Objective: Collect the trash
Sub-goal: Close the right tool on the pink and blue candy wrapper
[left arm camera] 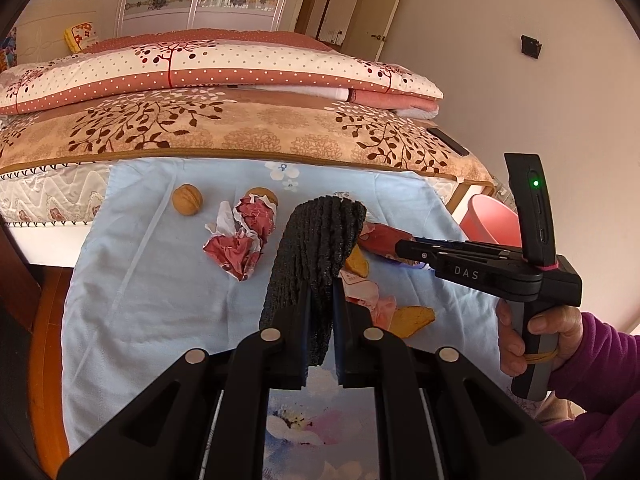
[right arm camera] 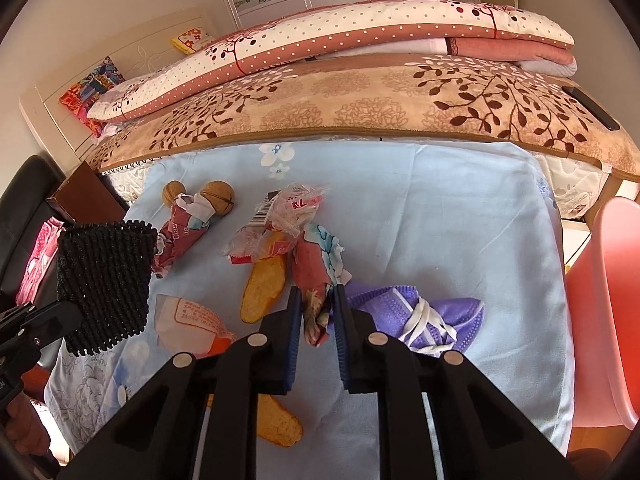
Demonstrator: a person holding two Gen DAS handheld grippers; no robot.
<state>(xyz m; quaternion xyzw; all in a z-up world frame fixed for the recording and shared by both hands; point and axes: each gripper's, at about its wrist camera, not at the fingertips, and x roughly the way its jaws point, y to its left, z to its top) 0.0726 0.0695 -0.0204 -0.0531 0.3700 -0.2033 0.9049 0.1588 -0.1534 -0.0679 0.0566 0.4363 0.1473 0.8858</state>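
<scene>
We saw a coarse black mesh pad [right arm camera: 105,282], crumpled glossy paper [right arm camera: 318,268] beside it, all on smooth blue cloth [right arm camera: 440,220].

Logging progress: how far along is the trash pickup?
Nothing visibly binned; pink bin interior is not visible. In hand: left gripper shut on black mesh pad, right gripper shut on crumpled red wrapper. Left on the cloth: second red wrapper, clear plastic wrapper, purple mask, peels.
</scene>
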